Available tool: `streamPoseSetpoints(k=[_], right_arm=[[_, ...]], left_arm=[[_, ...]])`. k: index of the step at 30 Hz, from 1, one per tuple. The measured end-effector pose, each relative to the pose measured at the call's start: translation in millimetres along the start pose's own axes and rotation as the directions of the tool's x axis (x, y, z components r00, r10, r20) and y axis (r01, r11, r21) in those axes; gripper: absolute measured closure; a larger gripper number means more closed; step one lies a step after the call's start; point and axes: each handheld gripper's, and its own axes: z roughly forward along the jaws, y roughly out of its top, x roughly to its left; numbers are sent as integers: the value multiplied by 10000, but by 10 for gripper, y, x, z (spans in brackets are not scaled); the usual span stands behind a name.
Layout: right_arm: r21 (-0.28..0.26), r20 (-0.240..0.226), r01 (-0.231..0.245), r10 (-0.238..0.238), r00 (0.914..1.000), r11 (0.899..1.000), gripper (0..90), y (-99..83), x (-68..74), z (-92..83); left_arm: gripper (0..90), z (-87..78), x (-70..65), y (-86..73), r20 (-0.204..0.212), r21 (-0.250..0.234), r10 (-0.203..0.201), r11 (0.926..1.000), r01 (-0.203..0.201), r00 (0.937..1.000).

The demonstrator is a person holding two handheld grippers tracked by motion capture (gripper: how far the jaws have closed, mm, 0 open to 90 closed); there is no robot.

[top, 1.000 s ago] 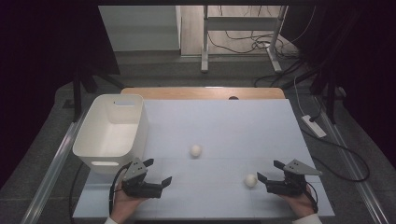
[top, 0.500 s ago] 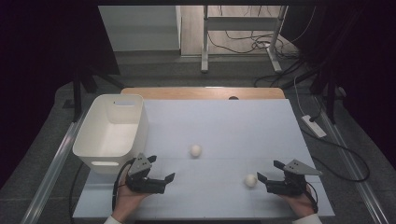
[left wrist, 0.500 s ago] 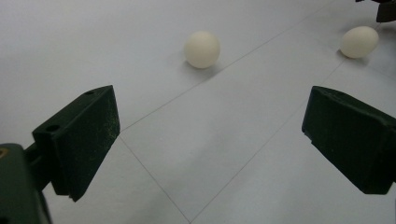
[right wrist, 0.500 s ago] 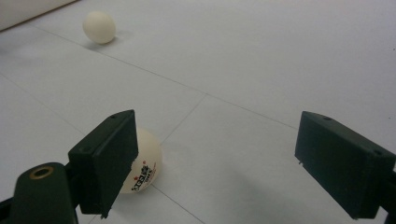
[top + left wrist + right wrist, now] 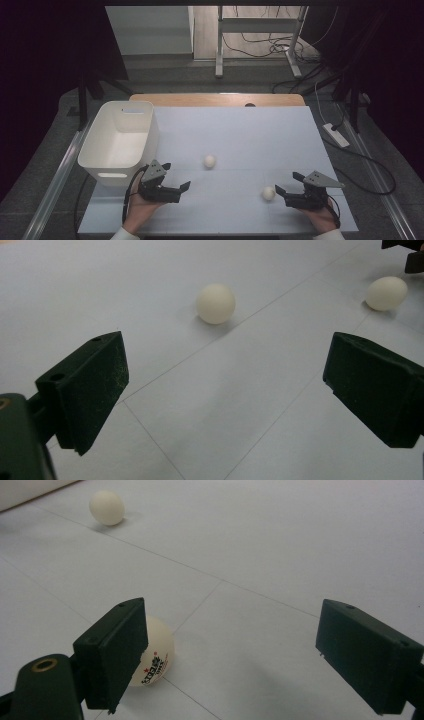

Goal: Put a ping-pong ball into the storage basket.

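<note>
Two white table-tennis balls lie on the pale blue tabletop (image 5: 240, 130). One ball (image 5: 209, 161) is near the middle; the left gripper view has it ahead (image 5: 216, 303). My left gripper (image 5: 176, 175) is open and empty, a short way before it, jaws wide (image 5: 225, 360). The other ball (image 5: 269, 193) rests just left of my right gripper (image 5: 287, 183), which is open. In the right gripper view this printed ball (image 5: 155, 652) sits against the outer tip of the left jaw, partly hidden by it; nothing lies in the open gap of that gripper (image 5: 235, 625).
A white plastic bin (image 5: 120, 137) stands at the table's left, close behind my left hand. Cables and a power strip (image 5: 336, 135) lie on the floor to the right. The table's front edge runs just below both hands.
My left gripper has shifted slightly right and forward toward the middle ball. The right gripper and both balls have stayed put.
</note>
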Motion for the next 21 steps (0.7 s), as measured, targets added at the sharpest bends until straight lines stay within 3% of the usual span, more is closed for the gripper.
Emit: streamPoseSetpoints(k=[21], right_arm=[[144,47,78,-79,10000,9999,133,-3,7,15]], left_arm=[[51,184,10,144,-74,574,115,9983,-110,9999]])
